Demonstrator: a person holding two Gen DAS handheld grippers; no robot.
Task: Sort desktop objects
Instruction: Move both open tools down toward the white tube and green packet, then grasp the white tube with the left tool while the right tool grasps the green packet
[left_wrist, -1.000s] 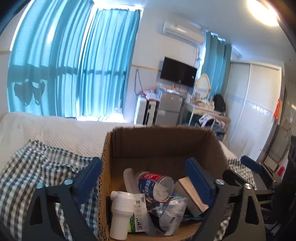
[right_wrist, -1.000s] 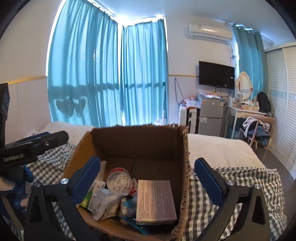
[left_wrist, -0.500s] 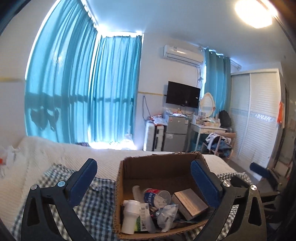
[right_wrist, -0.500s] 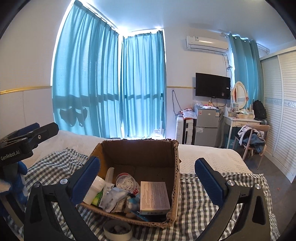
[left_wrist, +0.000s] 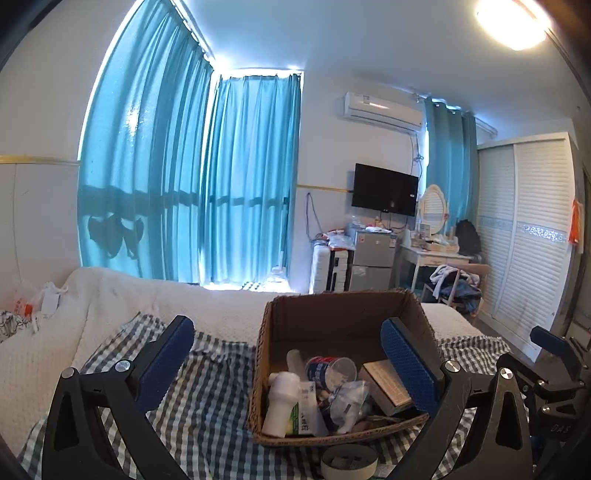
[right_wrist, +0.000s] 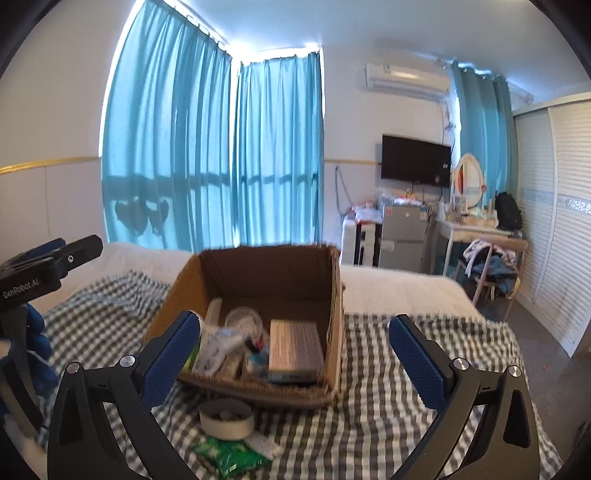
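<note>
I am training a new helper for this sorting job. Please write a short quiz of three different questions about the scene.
1. True or false: both claws are open and hold nothing.
2. Where does the round tin lie? A) in the box B) on the cloth in front of the box C) in the right claw
3. Fill in: the green packet lies on the checked ____.

Key: 1 true (left claw, right claw); 2 B (box); 3 cloth.

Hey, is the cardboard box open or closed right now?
Open: the cardboard box has no lid or flaps over it, and the items inside show from above.
</note>
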